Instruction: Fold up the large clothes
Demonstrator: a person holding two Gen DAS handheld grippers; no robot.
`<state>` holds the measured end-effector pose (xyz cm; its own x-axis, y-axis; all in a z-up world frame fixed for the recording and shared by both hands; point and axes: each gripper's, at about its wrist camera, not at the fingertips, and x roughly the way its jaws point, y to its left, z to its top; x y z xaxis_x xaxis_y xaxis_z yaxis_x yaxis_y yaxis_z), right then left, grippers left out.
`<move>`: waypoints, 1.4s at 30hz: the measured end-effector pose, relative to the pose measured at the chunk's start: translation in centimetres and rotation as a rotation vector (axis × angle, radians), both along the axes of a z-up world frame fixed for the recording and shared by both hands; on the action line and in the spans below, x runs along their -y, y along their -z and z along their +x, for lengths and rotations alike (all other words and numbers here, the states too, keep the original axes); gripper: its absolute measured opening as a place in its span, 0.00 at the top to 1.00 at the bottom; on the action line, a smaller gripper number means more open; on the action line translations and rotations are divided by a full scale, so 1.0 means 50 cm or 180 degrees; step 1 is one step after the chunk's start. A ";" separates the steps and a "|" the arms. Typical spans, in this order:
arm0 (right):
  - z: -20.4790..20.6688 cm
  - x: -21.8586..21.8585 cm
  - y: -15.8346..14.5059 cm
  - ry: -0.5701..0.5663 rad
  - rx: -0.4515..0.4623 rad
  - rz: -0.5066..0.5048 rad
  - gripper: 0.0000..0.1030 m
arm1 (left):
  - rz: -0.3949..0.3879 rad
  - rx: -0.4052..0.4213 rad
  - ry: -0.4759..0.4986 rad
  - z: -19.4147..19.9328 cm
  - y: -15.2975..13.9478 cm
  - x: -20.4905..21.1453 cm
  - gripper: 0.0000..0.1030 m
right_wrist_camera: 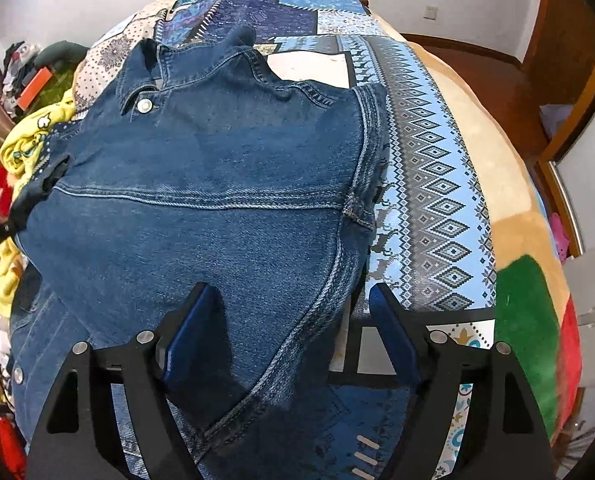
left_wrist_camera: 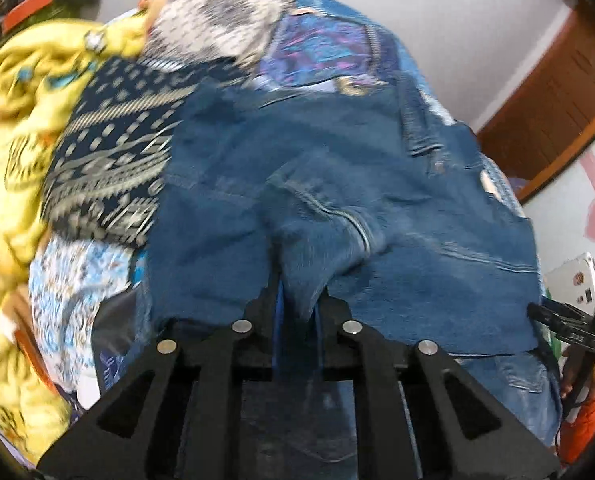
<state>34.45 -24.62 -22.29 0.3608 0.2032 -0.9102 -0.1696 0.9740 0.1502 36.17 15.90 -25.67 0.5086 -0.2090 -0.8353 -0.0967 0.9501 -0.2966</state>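
**Denim jacket spread on patchwork bed**

The patterned bedspread carries the denim jacket, a yellow garment heaped beside it. The left gripper is clamped on a denim fold. The right gripper stands wide apart, straddling the jacket's hem.

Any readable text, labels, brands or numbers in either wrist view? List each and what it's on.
None can be read.
Denim jacket: its metal button shows no legible marking.
Right gripper, seen at the edge of the left wrist view: faint light marks, too blurred to read.
Yellow garment: dark print, motion-blurred, unreadable.
Patterned bedspread: ornament only, no lettering.
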 end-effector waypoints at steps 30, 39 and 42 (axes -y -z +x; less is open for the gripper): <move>0.082 0.058 -0.057 0.0375 0.0253 0.0181 0.22 | 0.0350 -0.0060 -0.0072 0.141 -0.054 -0.125 0.41; 0.136 0.082 -0.008 0.0535 0.0121 0.0461 0.31 | -0.0089 -0.0344 -0.0210 0.264 0.045 -0.162 0.41; 0.144 0.076 -0.004 0.0507 0.0115 0.0481 0.48 | -0.0166 -0.0282 -0.0279 0.293 0.057 -0.170 0.68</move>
<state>41.67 -28.40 -22.11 0.4311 0.2741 -0.8596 -0.0234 0.9558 0.2931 50.81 24.39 -28.50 0.4515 -0.2111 -0.8669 -0.2068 0.9204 -0.3319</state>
